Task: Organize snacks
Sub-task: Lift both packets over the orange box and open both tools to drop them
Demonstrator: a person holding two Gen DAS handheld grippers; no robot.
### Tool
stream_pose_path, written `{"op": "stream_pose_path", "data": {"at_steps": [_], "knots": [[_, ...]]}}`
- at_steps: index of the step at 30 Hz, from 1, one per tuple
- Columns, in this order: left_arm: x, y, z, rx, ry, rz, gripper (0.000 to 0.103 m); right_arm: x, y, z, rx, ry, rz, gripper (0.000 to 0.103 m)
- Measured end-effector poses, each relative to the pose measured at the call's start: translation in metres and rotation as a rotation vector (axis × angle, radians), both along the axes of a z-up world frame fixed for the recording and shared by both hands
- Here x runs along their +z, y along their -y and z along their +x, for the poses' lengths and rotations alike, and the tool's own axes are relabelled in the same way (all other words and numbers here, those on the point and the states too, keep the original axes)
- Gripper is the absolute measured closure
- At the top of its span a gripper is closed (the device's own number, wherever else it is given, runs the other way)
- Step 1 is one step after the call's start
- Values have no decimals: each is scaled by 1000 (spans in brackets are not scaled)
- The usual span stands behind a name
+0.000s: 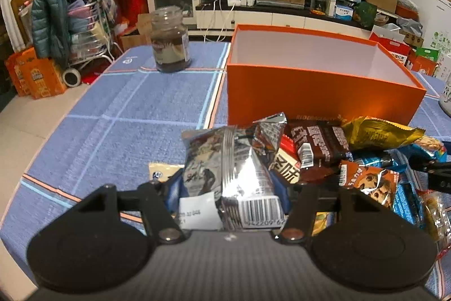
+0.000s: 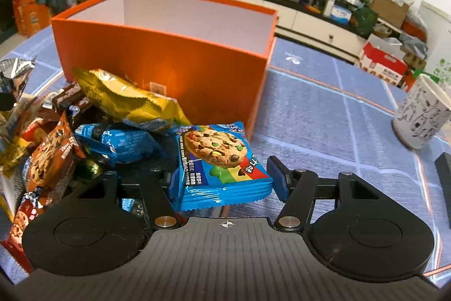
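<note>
Two packets are already pinched — your left gripper (image 1: 228,188) holds the silver packet (image 1: 225,168), your right gripper (image 2: 225,177) the blue cookie packet (image 2: 222,162), both just before the orange box (image 1: 315,86) — so lift each clear of the rim before releasing.

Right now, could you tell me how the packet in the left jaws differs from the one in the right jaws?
The silver packet is shiny foil with its barcode showing; the blue packet shows a printed cookie. The silver packet is crumpled, the blue packet flat and smooth. Both are sealed snacks gripped between jaws, near the orange box.
</note>
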State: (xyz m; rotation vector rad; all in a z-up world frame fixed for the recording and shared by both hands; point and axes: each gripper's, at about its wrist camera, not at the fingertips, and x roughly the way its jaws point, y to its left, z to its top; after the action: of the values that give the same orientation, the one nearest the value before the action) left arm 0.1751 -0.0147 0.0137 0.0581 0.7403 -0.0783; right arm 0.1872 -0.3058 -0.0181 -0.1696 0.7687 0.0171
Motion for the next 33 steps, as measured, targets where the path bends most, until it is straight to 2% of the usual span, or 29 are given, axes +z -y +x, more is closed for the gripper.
{"op": "stream_pose_path", "data": {"at_steps": [13, 24, 30, 33], "knots": [[7, 3, -3, 20, 27, 39, 42, 44, 25, -19, -69, 107, 38, 55], [11, 7, -6, 34, 48, 45, 42, 58, 24, -22, -73, 163, 55, 55], [17, 4, -9, 35, 59, 22, 42, 60, 21, -24, -70, 175, 57, 55], [33, -1, -15, 33, 91, -29, 42, 68, 24, -25, -71, 184, 123, 55]]}}
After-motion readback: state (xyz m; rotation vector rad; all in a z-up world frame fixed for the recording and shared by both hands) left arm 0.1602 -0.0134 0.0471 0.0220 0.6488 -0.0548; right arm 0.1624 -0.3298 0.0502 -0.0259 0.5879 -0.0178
